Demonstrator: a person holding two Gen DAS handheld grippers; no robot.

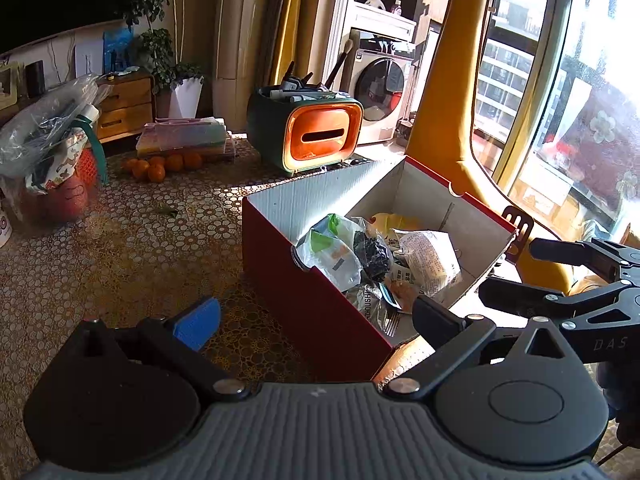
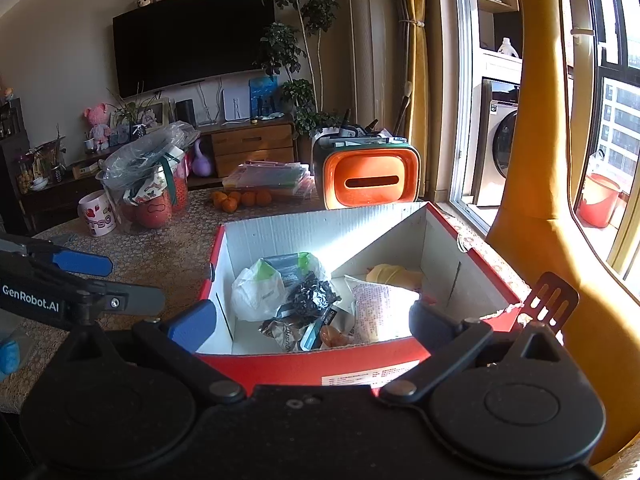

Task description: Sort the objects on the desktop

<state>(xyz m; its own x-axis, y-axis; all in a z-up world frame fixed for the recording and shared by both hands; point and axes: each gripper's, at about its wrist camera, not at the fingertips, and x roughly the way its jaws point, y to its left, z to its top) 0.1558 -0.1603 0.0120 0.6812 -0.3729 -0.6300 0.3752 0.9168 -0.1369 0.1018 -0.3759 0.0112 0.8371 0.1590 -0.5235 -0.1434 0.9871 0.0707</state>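
Observation:
A red cardboard box [image 1: 312, 304] [image 2: 304, 364] with a white inside stands open on the patterned tabletop. Inside lie several packets: a white-and-green bag [image 1: 332, 252] [image 2: 260, 288], a black crinkled packet [image 1: 372, 252] [image 2: 312, 296], a white printed pack [image 1: 430, 260] [image 2: 380, 308] and something yellow [image 2: 394, 274]. My left gripper [image 1: 316, 320] [image 2: 120, 280] is open wide over the box's near left corner, holding nothing. My right gripper [image 2: 314, 324] [image 1: 520, 272] is open wide over the box's near wall, its fingers empty.
An orange-and-green organiser [image 1: 316, 136] [image 2: 368, 180], several oranges [image 1: 160, 166] [image 2: 240, 199] and flat plastic cases [image 1: 184, 136] lie behind the box. A plastic-wrapped bundle [image 1: 48, 136] [image 2: 148, 172] and mug [image 2: 98, 214] stand left. A yellow chair back [image 2: 532, 184] rises right, by a black slotted utensil [image 2: 552, 300].

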